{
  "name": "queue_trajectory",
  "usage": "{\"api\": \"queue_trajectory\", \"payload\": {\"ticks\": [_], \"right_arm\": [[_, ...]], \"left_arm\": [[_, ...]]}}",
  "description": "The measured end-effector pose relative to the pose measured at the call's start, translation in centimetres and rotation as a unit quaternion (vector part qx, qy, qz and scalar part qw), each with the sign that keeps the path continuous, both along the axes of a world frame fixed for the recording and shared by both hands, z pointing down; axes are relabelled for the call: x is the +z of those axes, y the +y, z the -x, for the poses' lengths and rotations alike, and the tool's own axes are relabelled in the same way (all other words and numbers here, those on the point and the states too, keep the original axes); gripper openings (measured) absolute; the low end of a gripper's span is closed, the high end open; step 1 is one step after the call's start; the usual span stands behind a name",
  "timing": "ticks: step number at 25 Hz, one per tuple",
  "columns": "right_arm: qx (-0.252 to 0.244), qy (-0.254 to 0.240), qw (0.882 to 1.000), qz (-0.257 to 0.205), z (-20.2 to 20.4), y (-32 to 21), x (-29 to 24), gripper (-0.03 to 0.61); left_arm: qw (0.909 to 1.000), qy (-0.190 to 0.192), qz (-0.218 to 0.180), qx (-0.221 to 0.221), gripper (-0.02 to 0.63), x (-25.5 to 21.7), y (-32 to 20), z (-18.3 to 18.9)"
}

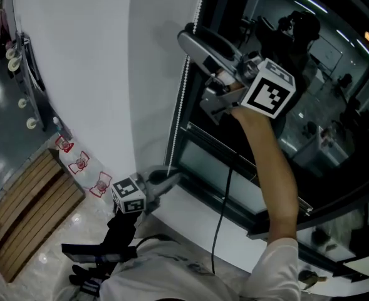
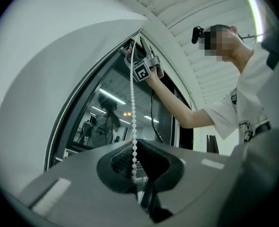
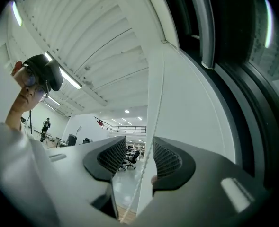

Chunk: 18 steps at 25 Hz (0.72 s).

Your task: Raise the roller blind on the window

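We had the left gripper (image 1: 165, 182) low by the window sill (image 1: 197, 215), its jaws pressed together on the bead chain (image 1: 183, 99), which hung along the left edge of the window (image 1: 309, 105) beside the white wall (image 1: 103, 74). The right gripper (image 1: 193, 39) was high up the same chain, jaws spread, with the strand running loose between the pads and touching neither that we could see. We judged the step to be a fresh grip up high. To do it well, the right jaws should centre on the beads and close squarely before the left lets go. The pull should then run straight down along the frame, so the chain does not skip or rub. We could not pick out the blind's fabric itself, and the glass looked bare. The right gripper's cable (image 1: 222, 199) dangled across the sill near the lower hand and might snag. The wooden slats (image 1: 27, 212) on the floor lay well clear.
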State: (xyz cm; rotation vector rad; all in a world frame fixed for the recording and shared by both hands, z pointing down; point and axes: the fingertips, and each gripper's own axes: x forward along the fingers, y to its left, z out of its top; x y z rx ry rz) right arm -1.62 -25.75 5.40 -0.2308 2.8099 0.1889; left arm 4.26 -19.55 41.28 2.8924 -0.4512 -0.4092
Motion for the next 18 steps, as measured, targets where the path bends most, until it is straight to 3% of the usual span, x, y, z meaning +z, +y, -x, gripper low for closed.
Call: {"api": "queue_trajectory", "payload": {"ticks": [9, 15, 18], "right_arm": [[-0.008, -0.035, 0.999, -0.018, -0.2, -0.1, -5.8, 0.132], [0.015, -0.079, 0.997, -0.013, -1.2, -0.4, -6.4, 0.017], [0.01, -0.099, 0.995, 0.006, -1.6, -1.1, -6.0, 0.014]], "left_arm": [[1.0, 0.001, 0.006, -0.002, -0.002, 0.1, -0.1, -0.1], [1.0, 0.002, 0.001, -0.002, -0.002, 0.2, -0.3, 0.1], [1.0, 0.001, 0.003, -0.001, -0.002, 0.7, -0.7, 0.0]]}}
